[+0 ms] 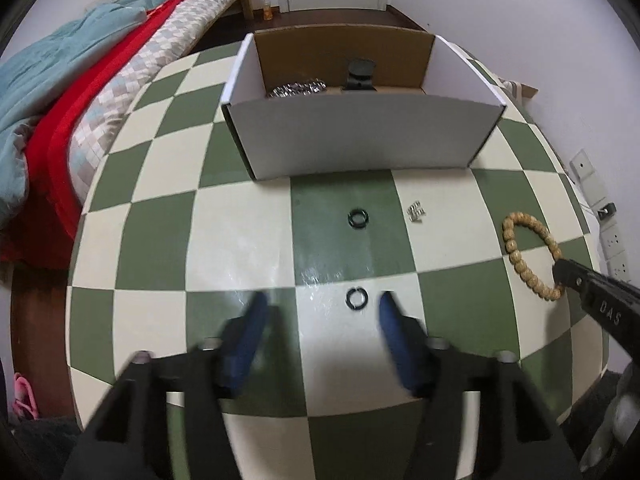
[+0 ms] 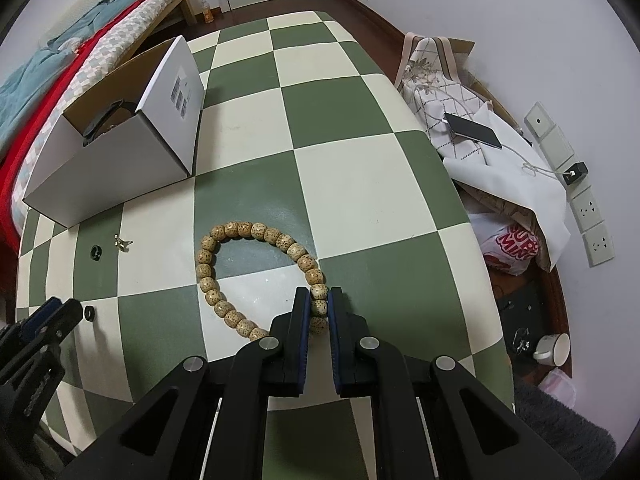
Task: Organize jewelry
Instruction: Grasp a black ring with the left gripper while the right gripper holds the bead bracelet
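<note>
Speckled tan bead bracelet [image 2: 256, 276] — right gripper [image 2: 319, 304] clamps it; left gripper [image 1: 323, 306] gapes, empty.

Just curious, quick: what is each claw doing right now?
Left gripper: open, empty, above small black ring.
Right gripper: shut on tan wooden bead bracelet.

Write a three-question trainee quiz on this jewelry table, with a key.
1. True or false: the right gripper is shut on the tan wooden bead bracelet.
2. How many small dark rings lie on the green-and-cream checkered table?
3. The near dark ring sits: A) in the white cardboard box; B) between the open left gripper fingers; C) on the bracelet.

Key: 1 true; 2 two, the far dark ring and the near one; 3 B.
</note>
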A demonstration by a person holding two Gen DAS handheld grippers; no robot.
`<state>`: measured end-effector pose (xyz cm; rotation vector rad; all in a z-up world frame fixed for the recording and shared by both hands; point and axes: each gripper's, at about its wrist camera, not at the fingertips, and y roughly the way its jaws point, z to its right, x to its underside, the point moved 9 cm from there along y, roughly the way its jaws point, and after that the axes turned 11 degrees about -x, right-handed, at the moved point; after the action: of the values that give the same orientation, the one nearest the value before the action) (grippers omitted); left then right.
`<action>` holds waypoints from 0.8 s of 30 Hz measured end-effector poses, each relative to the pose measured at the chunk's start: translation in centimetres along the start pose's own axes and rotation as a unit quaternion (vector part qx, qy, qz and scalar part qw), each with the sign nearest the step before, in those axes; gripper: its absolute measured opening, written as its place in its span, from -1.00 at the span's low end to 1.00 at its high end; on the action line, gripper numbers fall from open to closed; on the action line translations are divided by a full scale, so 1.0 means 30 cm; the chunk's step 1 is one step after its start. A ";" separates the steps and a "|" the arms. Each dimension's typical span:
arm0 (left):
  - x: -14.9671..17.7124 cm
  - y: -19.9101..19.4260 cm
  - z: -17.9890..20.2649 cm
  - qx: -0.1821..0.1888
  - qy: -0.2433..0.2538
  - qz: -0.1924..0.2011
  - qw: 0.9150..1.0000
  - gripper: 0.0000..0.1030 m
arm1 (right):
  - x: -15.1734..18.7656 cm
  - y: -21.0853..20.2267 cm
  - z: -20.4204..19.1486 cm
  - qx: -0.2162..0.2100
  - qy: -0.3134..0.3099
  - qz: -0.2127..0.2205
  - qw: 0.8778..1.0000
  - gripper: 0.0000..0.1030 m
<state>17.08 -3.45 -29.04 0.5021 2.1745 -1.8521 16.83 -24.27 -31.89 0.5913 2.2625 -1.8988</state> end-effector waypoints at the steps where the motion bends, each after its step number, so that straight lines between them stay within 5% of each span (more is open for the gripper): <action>1: 0.008 0.005 0.006 0.001 0.005 -0.002 1.000 0.11 | 0.001 0.000 0.000 0.000 0.001 0.001 1.000 -0.81; 9: 0.029 0.016 0.031 -0.014 0.021 0.003 1.000 0.04 | 0.005 -0.002 0.001 -0.002 0.004 0.002 1.000 -0.81; 10: 0.029 0.012 0.037 -0.011 0.023 0.006 1.000 -0.11 | 0.005 -0.002 0.000 -0.002 0.004 0.002 1.000 -0.81; 11: 0.028 0.006 0.043 -0.007 0.025 0.010 1.000 -0.56 | 0.005 -0.002 0.000 -0.002 0.003 0.002 1.000 -0.81; 12: 0.028 0.004 0.049 -0.008 0.029 0.010 1.000 -0.81 | 0.005 -0.002 0.000 -0.002 0.003 0.002 1.000 -0.81; 24: 0.042 -0.015 0.085 -0.007 0.039 0.008 0.999 -0.95 | 0.004 -0.002 0.001 -0.001 0.002 0.002 1.000 -0.81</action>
<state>15.64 -5.88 -29.57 0.5960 2.2241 -1.8385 16.68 -24.28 -31.88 0.5990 2.2651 -1.8946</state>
